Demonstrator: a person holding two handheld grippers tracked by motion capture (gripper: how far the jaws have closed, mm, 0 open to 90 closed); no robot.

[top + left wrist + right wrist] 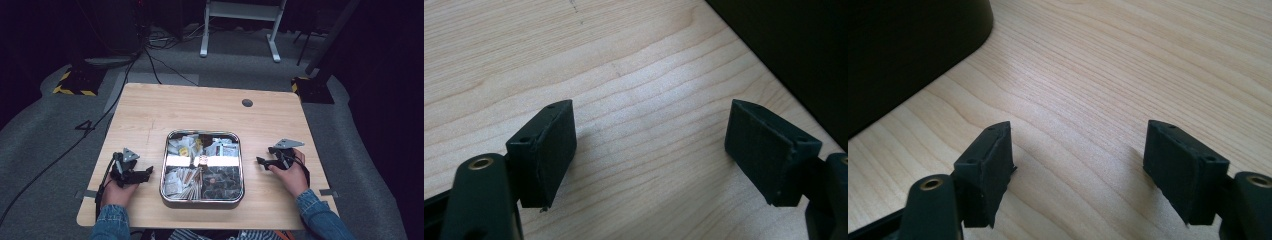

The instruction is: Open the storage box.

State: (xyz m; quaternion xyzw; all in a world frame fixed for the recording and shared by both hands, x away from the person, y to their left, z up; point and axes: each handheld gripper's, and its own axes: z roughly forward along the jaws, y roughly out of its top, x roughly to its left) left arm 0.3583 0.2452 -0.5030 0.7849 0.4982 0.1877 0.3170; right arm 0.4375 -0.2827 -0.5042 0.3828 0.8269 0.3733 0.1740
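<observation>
A square metal tray (202,197) sits in the middle of the wooden table (150,110), holding several small sachets and packets in compartments. My left gripper (148,172) rests on the table just left of the tray, pointing toward it, jaws apart with bare wood between them (651,145). My right gripper (260,161) rests on the table just right of the tray, pointing at it, also open and empty (1078,155). The tray's dark side wall (804,60) shows at the upper right of the left gripper view, and the tray wall (908,50) at the upper left of the right gripper view.
A small round grommet hole (247,103) lies at the far right of the table. Beyond the table are black cables (150,55), a white stand's legs (240,30) and yellow-black striped bases (75,82) on the grey floor.
</observation>
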